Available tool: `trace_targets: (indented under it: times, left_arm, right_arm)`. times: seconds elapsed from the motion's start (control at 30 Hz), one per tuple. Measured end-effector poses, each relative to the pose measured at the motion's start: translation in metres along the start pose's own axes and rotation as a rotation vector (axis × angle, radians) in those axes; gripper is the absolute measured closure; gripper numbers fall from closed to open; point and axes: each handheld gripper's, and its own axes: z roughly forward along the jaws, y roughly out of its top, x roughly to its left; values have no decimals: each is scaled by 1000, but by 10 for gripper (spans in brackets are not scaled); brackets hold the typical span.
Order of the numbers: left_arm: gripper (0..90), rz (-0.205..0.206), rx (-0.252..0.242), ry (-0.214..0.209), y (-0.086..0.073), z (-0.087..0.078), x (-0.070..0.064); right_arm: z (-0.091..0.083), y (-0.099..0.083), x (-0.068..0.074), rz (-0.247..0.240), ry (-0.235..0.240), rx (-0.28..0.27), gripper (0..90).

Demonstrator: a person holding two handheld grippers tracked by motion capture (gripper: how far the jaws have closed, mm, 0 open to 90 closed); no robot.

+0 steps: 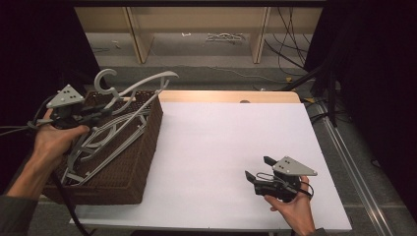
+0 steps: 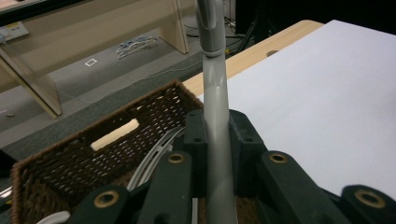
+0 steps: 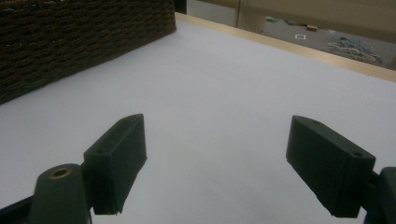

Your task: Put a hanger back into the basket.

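At the far left of the high view, the person's left hand [image 1: 51,140] is holding the left tongs [image 1: 101,114] over the dark brown woven wicker basket [image 1: 129,169], which is standing on the left part of the white-covered worktop [image 1: 221,147]. These tongs are clamping a grey plastic clothes hanger [image 1: 130,91] by a bar just below its hook, and the hanger is tilting up and to the right, with its hook and one curved arm rising above the basket's far rim. In the left gripper view the hanger's grey bar [image 2: 217,135] is running straight up between the two black jaws, which are pressing against it on both sides. More grey plastic hangers [image 1: 105,140] are lying slantwise inside the basket beneath it. Moving rightward, the middle of the worktop is lying bare and white. Near the front right corner, the person's right hand [image 1: 292,206] is holding the right tongs [image 1: 258,167] low over the worktop, well apart from the basket. Its jaws are standing wide apart with nothing between them, and the right gripper view is showing the white surface through the gap [image 3: 215,163].
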Motion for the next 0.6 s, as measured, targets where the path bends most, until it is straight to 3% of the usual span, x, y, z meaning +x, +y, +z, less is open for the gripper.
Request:
trace_targets:
  times: [0.03, 0.3, 0.43, 0.5, 0.6]
  left_arm:
    - [793, 20, -9, -3, -2, 1, 4]
    - [793, 1, 7, 24, -23, -2, 24]
    - [793, -8, 18, 48, -32, -4, 29]
    - [793, -9, 20, 49, -36, -6, 32]
    - [793, -3, 17, 49, -39, -9, 35]
  right_arm:
    - [0, 0, 0, -3, 0, 2, 211]
    - [4, -2, -1, -7, 4, -12, 211]
    - [4, -3, -2, -14, -1, -11, 211]
    - [1, -2, -2, -14, -7, 19, 211]
    - [2, -2, -2, -14, 2, 10, 211]
